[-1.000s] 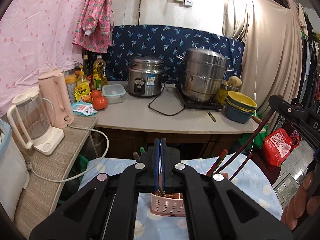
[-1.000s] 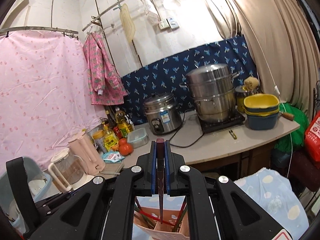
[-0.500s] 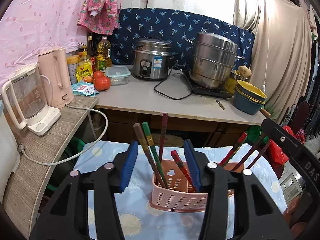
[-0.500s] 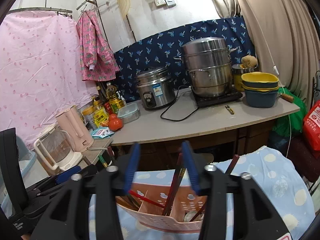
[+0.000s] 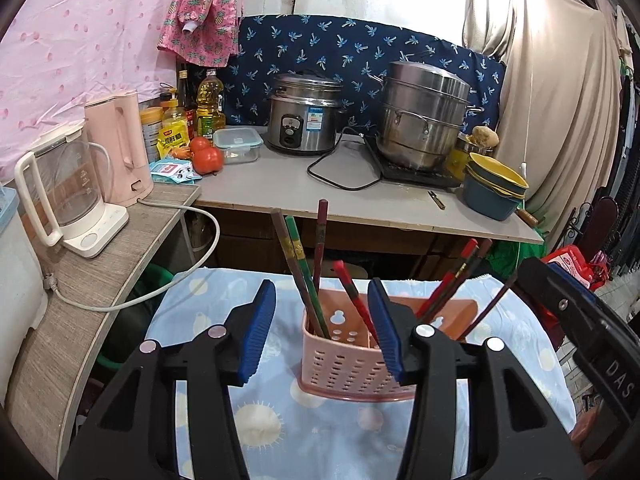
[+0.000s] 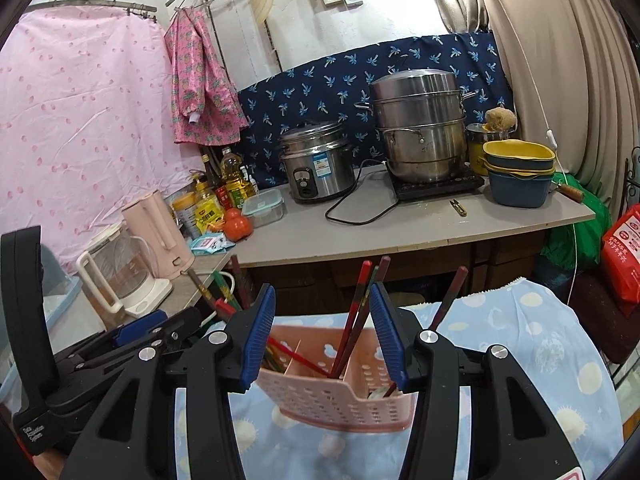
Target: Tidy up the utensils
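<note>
A pink perforated utensil holder [image 5: 352,364] stands on a blue patterned cloth [image 5: 320,432]. Several chopsticks [image 5: 308,272] lean upright in its left compartment, and more chopsticks [image 5: 456,280] lean in its right part. My left gripper [image 5: 322,330] is open and empty, its blue pads on either side of the holder's left compartment, just in front of it. In the right wrist view the same holder [image 6: 340,392] holds red and dark chopsticks [image 6: 360,304]. My right gripper [image 6: 322,334] is open and empty, just in front of the holder. The left gripper's body [image 6: 132,336] shows at its left.
A counter [image 5: 320,192] behind holds a rice cooker [image 5: 304,116], a steel steamer pot [image 5: 424,120], stacked bowls [image 5: 492,184], tomatoes [image 5: 206,156] and bottles. A glass kettle [image 5: 64,192] and pink kettle [image 5: 120,148] stand on a side shelf at left. A red bag [image 6: 624,248] lies right.
Both grippers were shut a second ago, each on a chopstick over the holder. Both have opened, and the chopsticks now stand in the holder. Both grippers have pulled back a little.
</note>
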A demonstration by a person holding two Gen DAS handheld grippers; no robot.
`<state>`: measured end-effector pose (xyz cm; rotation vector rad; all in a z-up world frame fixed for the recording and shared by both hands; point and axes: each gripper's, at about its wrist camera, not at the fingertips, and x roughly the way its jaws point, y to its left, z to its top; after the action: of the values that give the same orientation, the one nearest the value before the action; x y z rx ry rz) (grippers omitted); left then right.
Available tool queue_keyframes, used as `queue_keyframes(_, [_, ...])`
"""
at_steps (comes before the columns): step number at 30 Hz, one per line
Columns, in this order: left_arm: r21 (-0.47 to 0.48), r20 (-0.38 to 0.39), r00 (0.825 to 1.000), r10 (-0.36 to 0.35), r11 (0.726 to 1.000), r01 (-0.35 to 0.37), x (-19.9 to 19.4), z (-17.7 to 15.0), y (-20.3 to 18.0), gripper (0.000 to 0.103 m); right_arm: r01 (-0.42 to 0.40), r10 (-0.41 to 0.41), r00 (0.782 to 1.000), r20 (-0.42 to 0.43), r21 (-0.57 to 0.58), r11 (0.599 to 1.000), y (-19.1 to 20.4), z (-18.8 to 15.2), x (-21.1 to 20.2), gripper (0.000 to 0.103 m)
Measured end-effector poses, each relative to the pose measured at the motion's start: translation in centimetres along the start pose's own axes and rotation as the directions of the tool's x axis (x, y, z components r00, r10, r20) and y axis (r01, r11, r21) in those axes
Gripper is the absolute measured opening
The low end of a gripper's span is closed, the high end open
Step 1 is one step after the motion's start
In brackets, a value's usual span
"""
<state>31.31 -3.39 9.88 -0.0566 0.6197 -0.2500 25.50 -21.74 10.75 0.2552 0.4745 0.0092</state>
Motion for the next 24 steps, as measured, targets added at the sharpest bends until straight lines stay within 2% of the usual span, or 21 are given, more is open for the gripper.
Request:
queue_keyframes(13, [0.027, -0.005, 1.0, 0.018, 0.999, -0.018, -4.4, -3.0, -1.6, 0.045, 0.05, -0.053, 0.998, -0.035, -0.077, 0.996, 1.7, -3.0, -5.0, 0.049])
queue_keyframes(24, [0.05, -0.027, 0.998, 0.057, 0.997, -0.056, -8.0, -6.9, -2.5, 0.046, 0.081, -0.088, 0.991, -0.1, -0.075, 0.994, 1.3, -6.8, -8.8, 0.049])
